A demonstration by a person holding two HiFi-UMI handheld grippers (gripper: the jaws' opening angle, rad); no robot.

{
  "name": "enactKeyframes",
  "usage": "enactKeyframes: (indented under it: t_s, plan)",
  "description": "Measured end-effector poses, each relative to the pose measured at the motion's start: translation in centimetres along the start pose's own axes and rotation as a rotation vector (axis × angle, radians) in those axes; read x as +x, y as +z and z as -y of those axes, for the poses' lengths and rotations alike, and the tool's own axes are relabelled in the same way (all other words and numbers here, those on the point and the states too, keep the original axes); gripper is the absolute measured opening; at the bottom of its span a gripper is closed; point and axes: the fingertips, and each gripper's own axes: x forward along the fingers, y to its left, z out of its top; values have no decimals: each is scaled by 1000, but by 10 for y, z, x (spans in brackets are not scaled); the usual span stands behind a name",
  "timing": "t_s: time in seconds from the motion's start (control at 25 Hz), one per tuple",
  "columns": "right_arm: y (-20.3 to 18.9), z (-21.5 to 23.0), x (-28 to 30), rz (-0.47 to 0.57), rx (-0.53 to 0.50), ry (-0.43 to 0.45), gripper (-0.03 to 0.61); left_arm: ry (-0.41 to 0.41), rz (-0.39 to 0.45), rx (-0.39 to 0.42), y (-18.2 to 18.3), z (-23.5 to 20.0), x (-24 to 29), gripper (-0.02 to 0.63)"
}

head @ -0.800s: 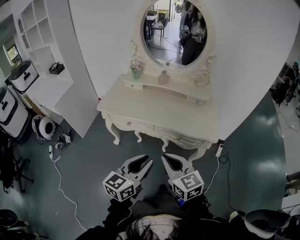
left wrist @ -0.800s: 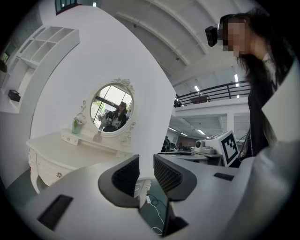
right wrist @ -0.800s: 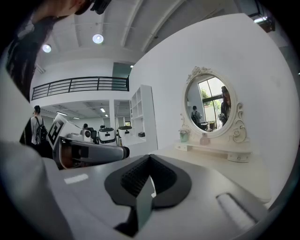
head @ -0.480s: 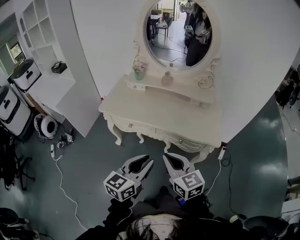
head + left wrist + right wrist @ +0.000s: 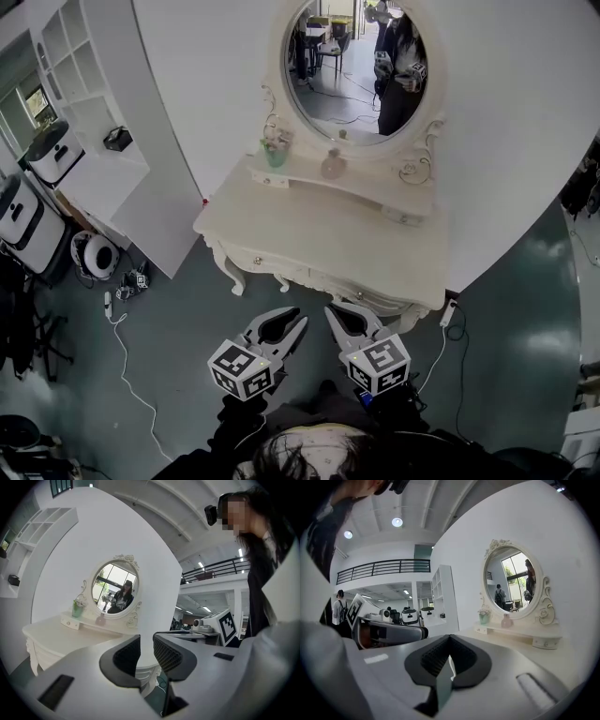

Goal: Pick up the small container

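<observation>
A white dressing table (image 5: 328, 239) stands against the wall ahead. On its raised back shelf are a small green container (image 5: 274, 153) holding a plant and a small pinkish bottle (image 5: 333, 167). The left gripper view shows both, the green container (image 5: 78, 608) and the bottle (image 5: 101, 619). So does the right gripper view, with the container (image 5: 484, 616) and the bottle (image 5: 506, 620). My left gripper (image 5: 300, 323) (image 5: 146, 641) and right gripper (image 5: 328, 314) (image 5: 450, 639) hang side by side before the table's front edge, far short of the shelf. Both are shut and hold nothing.
An oval mirror (image 5: 361, 61) rises above the shelf and reflects a person with the grippers. A white shelf unit (image 5: 84, 112) and white machines (image 5: 42, 155) stand at the left. A cable (image 5: 122, 352) runs over the grey floor.
The dressing table has drawn a little nearer to the grippers and now meets the right gripper's tips in the head view. Both grippers keep their pose and stay shut.
</observation>
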Motion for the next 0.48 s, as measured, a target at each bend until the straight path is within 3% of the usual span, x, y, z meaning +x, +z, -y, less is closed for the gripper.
enactKeyframes:
  t_s: [0.48]
  plan:
    - [2,53,12,-9,3,59,9,36,-4,3,3,-6,54,81]
